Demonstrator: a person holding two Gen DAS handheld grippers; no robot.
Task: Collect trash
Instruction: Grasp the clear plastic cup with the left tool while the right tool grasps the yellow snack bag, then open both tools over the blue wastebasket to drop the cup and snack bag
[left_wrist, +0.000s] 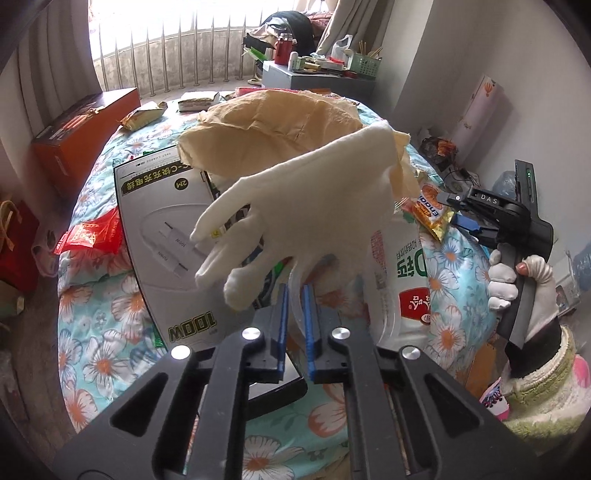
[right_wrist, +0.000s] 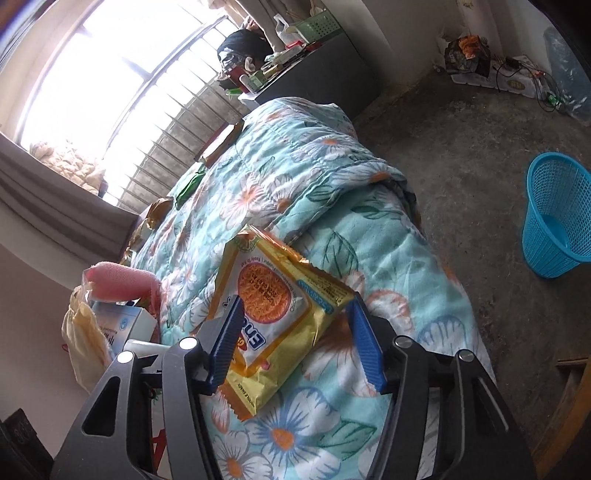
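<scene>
Although both claws were at work on the flowered bed (right_wrist: 295, 177), the coming move turned on the right one. The yellow noodle packet (right_wrist: 277, 314) lay flat on the quilt directly ahead of the right claw (right_wrist: 295, 332), between its two blue fingers (right_wrist: 364, 343). The packet's long axis ran diagonally, from near the left finger up and away toward the quilt's far side. The jaws stood about half open; the left pad touched or overlapped the packet's edge, while the right pad stood just beside its corner, so no firm grip was evident. A blue basket (right_wrist: 554, 221) sat on the floor well apart to the right, a likely place for the trash.

The left claw (left_wrist: 295, 295) was shut on the cuff of a limp white glove (left_wrist: 295, 206), which hung out ahead of it above a white charger box (left_wrist: 162, 236) and a clear plastic bag.

Only the left view showed the right claw from outside, in a gloved hand (left_wrist: 517, 277), its tip at the packet. Only the right view showed the basket and the gap at the right pad.
</scene>
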